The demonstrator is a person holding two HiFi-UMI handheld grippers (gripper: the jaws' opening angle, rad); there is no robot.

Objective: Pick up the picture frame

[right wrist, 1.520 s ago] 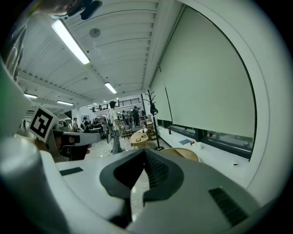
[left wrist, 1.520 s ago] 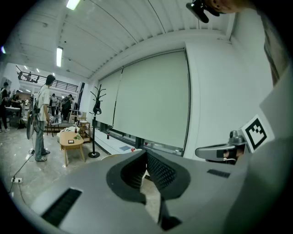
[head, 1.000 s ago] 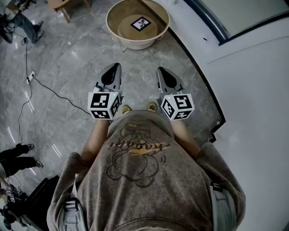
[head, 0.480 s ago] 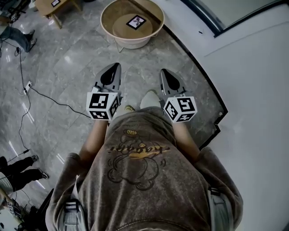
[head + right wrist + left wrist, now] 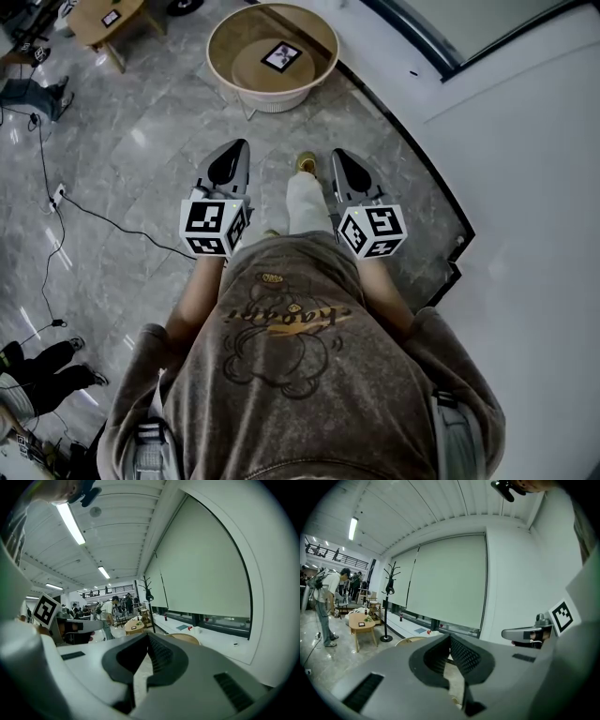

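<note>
A small dark picture frame (image 5: 281, 56) lies flat in the middle of a round wooden tray table (image 5: 223, 31) at the top of the head view. My left gripper (image 5: 234, 148) and right gripper (image 5: 338, 155) are held side by side, well short of the table, both pointing toward it. Both are shut with nothing between their jaws. In the left gripper view my left gripper (image 5: 449, 638) shows its tips meeting, with the table's rim (image 5: 408, 641) just beyond. The right gripper (image 5: 146, 637) looks the same, with the table's rim (image 5: 186, 638) past it.
Grey marble floor (image 5: 141, 159) with a black cable (image 5: 103, 197) at left. A low wooden side table (image 5: 98, 21) stands at top left. A white raised ledge (image 5: 525, 141) with dark edging runs along the right. A person (image 5: 326, 606) stands farther off; a coat stand (image 5: 387, 602) by the window.
The person carrying both grippers has stepped toward the round table, one leg now swung forward between the grippers. Both grippers sit slightly lower in the head view. Jaws unchanged.
</note>
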